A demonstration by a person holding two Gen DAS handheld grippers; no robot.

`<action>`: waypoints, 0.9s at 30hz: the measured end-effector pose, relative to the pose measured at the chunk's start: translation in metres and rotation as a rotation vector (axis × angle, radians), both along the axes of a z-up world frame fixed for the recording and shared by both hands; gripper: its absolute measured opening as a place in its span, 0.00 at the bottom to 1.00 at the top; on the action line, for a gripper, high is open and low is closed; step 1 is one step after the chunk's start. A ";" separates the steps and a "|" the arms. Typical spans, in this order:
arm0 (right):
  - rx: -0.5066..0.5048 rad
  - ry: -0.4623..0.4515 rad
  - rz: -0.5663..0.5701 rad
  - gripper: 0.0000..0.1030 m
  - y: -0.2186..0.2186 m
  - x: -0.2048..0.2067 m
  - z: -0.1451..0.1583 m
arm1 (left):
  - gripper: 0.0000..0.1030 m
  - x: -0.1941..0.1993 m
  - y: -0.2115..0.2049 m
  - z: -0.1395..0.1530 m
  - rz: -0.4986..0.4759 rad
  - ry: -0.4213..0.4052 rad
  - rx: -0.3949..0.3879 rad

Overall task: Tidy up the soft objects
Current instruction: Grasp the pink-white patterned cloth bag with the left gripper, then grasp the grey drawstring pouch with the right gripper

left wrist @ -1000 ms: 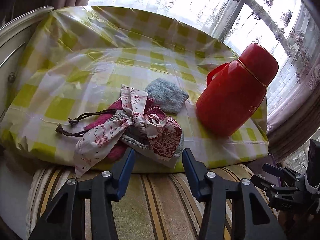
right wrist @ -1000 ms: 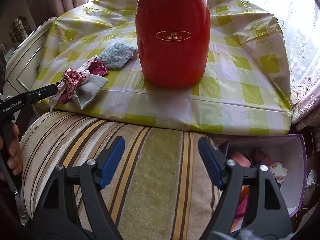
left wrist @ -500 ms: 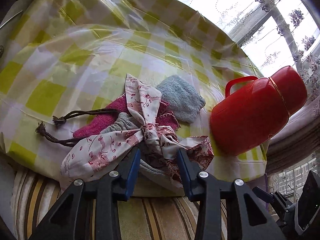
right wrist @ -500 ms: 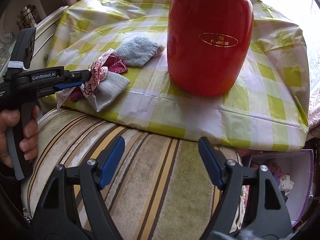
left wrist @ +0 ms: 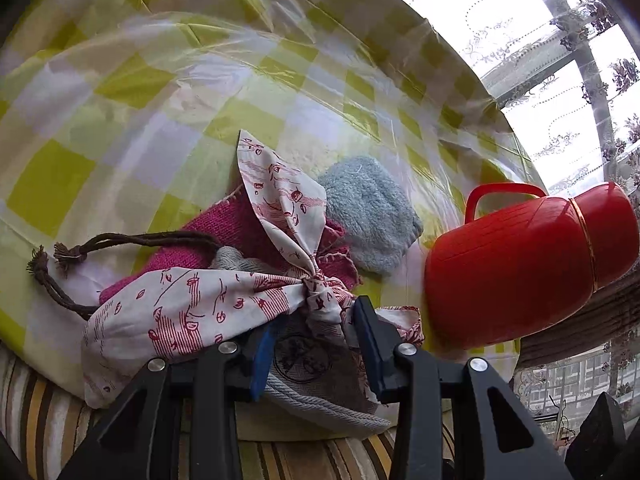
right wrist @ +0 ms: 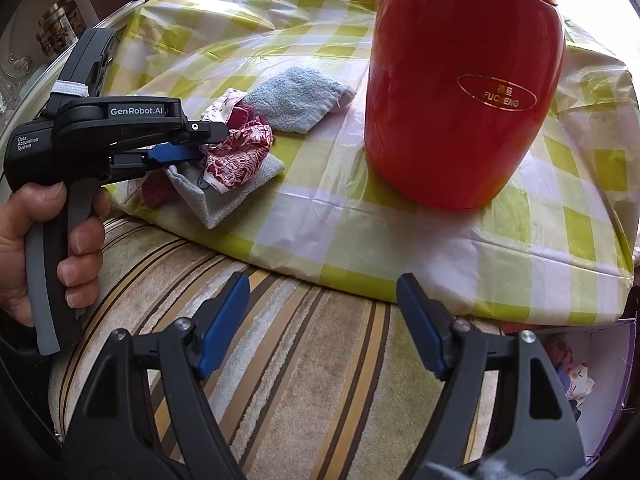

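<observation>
A pile of soft things lies at the near edge of the check-covered table (left wrist: 160, 80). It holds a red-and-white patterned cloth (left wrist: 192, 304) tied in a knot, a grey drawstring pouch (left wrist: 320, 392), a magenta knit piece (left wrist: 236, 228) and a light blue towel (left wrist: 372, 224). My left gripper (left wrist: 316, 320) has narrowed onto the knot, fabric filling the gap between its pads. From the right wrist view the left gripper (right wrist: 212, 144) bites the patterned cloth (right wrist: 240, 152) above the pouch (right wrist: 236, 192). My right gripper (right wrist: 323, 282) stands open over the striped cushion, holding nothing.
A big red thermos (right wrist: 460, 80) stands on the table right of the pile, close to the blue towel (right wrist: 296, 100). A striped cushion (right wrist: 320, 380) lies in front of the table. A purple-edged box (right wrist: 624, 384) with soft items sits at the lower right. A hand (right wrist: 24, 240) holds the left gripper.
My left gripper moved forward and down from the cushion onto the pile, and its jaws narrowed around the cloth knot. The right gripper drifted left, still open.
</observation>
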State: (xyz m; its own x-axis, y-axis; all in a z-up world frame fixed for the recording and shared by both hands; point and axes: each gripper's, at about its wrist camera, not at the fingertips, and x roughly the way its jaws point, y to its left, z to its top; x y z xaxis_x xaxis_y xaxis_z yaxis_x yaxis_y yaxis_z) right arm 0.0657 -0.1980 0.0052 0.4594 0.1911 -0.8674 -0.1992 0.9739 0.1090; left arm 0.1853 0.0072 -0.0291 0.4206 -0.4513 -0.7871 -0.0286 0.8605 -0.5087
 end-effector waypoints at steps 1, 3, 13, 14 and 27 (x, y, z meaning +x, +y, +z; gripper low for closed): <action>-0.001 0.000 0.005 0.76 0.002 0.002 0.000 | 0.36 0.000 -0.001 0.000 -0.003 -0.010 0.010; -0.002 -0.001 0.014 0.76 0.007 0.005 -0.001 | 0.18 0.000 -0.003 0.003 -0.008 -0.040 0.039; 0.007 -0.015 0.081 0.76 0.035 0.025 -0.004 | 0.15 -0.008 0.027 0.025 0.068 -0.220 -0.069; 0.006 -0.015 0.088 0.76 0.039 0.028 -0.004 | 0.15 -0.008 0.032 0.028 0.085 -0.238 -0.072; 0.044 0.000 0.287 0.76 0.089 0.069 -0.015 | 0.15 -0.014 0.087 0.028 0.281 -0.305 -0.114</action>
